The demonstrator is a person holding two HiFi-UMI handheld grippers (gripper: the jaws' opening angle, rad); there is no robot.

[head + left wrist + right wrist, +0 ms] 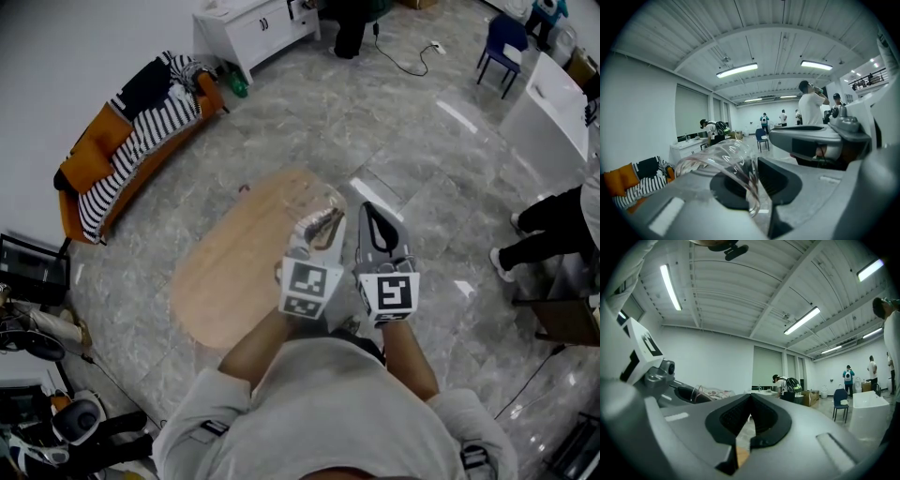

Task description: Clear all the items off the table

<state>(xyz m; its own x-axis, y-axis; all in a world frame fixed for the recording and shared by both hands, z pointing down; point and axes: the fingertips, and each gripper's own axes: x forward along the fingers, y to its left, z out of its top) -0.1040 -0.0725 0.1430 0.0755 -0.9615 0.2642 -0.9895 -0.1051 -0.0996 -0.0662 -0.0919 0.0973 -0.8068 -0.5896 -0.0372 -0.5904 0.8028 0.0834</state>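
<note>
**tongs_newbie:** Where I'm at: the left tongs are clamped on a clear plastic cup, which from the head view sits over the far end of the oval wooden counter. I think it's lifted clear, not resting, since no counter surface shows under it in the left gripper view. The right tongs are just beside them, pinched together with nothing between the jaws. The counter top looks bare otherwise, so my guess is this cup is the last item. Any tips for carrying it off?

**old_hand_42:** In the left gripper view the cup is held by one thin side wall only, with the rim arching out to the left of the left tongs. That's a wobbly grip. Thin plastic like that probably flexes and can pop out sideways, so don't squeeze harder, just move slowly and avoid swinging your wrist. I can't tell if anything's inside, so I'd keep the mouth from tipping further. If it starts slipping, let the right tongs part and steady the opposite rim. No bin or tray shows in any view, so look for the drop spot before walking off.
</note>
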